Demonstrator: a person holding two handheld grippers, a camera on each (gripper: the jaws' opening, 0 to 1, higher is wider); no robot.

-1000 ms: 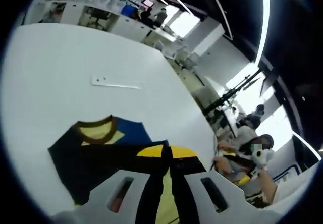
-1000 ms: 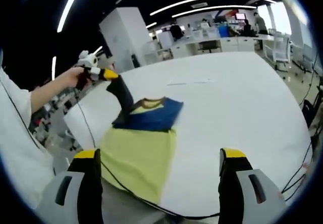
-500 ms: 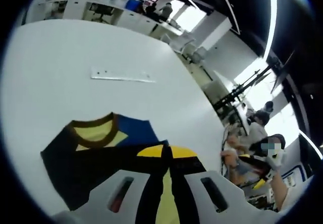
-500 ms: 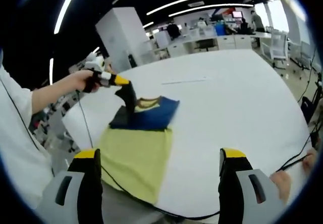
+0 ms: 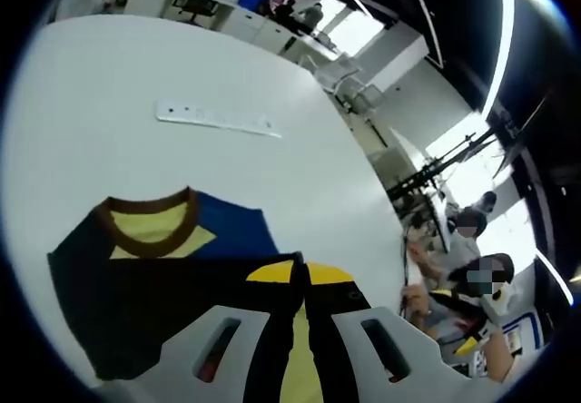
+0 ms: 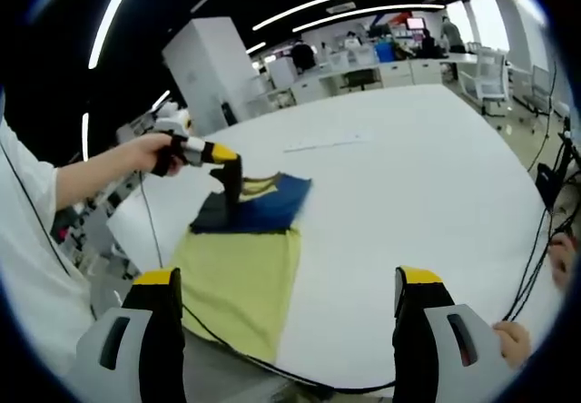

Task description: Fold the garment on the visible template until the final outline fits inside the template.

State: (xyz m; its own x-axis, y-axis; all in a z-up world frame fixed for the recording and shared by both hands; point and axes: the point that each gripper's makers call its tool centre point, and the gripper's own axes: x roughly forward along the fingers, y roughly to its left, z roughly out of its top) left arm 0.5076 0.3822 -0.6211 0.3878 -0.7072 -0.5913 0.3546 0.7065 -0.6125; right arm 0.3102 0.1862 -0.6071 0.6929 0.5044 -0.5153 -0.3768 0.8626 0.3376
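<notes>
Fold in progress on a white table [image 6: 427, 176]. The left gripper [image 6: 221, 157], held in the person's left hand [image 6: 152, 154], has its jaws closed on a dark sleeve or edge of the garment [image 6: 243, 240] and lifts it above the collar end; in the left gripper view the same pinch appears as dark cloth clamped between the yellow-tipped jaws of the left gripper [image 5: 300, 280], with the brown-ribbed collar [image 5: 148, 220] and the blue shoulder panel [image 5: 231, 230] lying just ahead of the jaws. The right gripper [image 6: 286, 299] stands with its jaws wide apart and nothing between them, well back from the cloth; the yellow body of the garment lies just ahead of its left jaw, near the table edge. A thin white strip [image 5: 218, 118] lies farther out on the table beyond the collar. No template outline can be made out under the garment. To do this step well, the lifted sleeve would best be carried across the chest in a low, even arc and laid flat with its fold line parallel to the garment's side, kept taut to avoid bunching; the free right gripper could steady the yellow hem. A dark cable [image 6: 236, 344] crosses beneath the near edge and should stay clear.
</notes>
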